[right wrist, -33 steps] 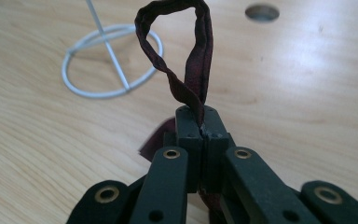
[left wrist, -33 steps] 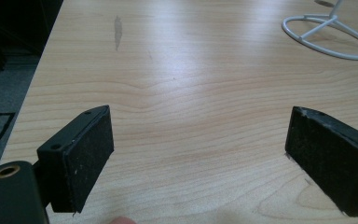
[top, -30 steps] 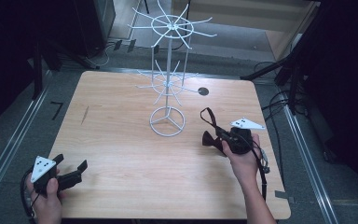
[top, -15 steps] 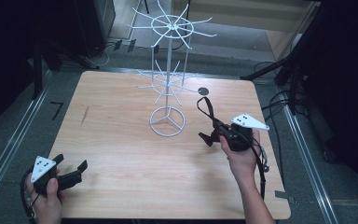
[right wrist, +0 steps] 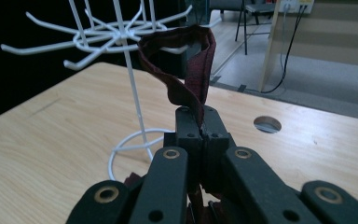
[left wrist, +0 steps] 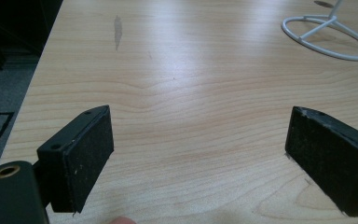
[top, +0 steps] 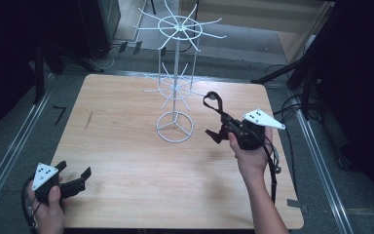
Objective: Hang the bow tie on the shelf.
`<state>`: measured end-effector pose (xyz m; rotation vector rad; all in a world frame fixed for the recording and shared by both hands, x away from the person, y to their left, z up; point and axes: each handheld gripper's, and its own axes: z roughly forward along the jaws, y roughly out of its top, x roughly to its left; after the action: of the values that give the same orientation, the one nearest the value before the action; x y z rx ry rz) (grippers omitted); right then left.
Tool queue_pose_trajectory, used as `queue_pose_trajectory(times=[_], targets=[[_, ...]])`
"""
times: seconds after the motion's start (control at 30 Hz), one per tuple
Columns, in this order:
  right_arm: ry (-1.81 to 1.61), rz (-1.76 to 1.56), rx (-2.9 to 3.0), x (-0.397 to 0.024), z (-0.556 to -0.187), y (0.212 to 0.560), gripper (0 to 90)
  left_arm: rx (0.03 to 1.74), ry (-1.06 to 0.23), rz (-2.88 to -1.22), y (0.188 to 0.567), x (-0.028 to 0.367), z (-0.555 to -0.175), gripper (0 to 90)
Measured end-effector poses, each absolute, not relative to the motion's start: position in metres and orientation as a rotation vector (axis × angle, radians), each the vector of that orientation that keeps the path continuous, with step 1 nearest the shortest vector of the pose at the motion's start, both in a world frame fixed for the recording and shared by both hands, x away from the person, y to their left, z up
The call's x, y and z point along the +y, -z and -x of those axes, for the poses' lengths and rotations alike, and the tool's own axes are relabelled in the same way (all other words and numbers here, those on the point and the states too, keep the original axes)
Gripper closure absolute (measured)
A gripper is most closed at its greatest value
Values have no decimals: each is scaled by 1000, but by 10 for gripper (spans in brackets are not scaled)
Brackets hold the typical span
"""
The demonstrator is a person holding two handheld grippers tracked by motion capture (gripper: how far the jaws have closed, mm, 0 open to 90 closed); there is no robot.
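My right gripper (top: 225,120) (right wrist: 199,121) is shut on a dark maroon strap loop (top: 214,101) (right wrist: 186,70), held in the air above the table's right side. The loop stands up from the pinched jaws, close to the lower arms of the white wire rack (top: 175,92) (right wrist: 121,42). The rack stands on its ring base (top: 175,127) at the table's middle. At the near left corner my left gripper (top: 73,178) (left wrist: 200,154) rests low over the wooden table (top: 126,161), jaws wide apart with bare wood between the pads (left wrist: 86,154).
A round cable hole (right wrist: 266,124) lies in the tabletop behind the rack. Metal rails (top: 9,146) run along the floor on both sides of the table. A dark smudge (left wrist: 117,28) marks the wood at the left.
My right gripper has risen with the strap and moved slightly toward the rack; the loop now stands higher beside the lower arms. The left gripper has stayed put.
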<state>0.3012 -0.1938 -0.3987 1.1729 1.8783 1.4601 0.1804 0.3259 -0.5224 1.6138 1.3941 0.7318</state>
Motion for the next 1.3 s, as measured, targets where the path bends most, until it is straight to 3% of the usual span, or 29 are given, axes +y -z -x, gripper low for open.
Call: queue_pose_trajectory(times=[0.47,1.3], targets=[[-1482,-1173,1860,-188,-308,386,900,1394,-732,-1615,522,326,-181,83],[-1439,-1303,1963,-156,-338,436,900,1395,-724,-1607,523,326,-181,83]])
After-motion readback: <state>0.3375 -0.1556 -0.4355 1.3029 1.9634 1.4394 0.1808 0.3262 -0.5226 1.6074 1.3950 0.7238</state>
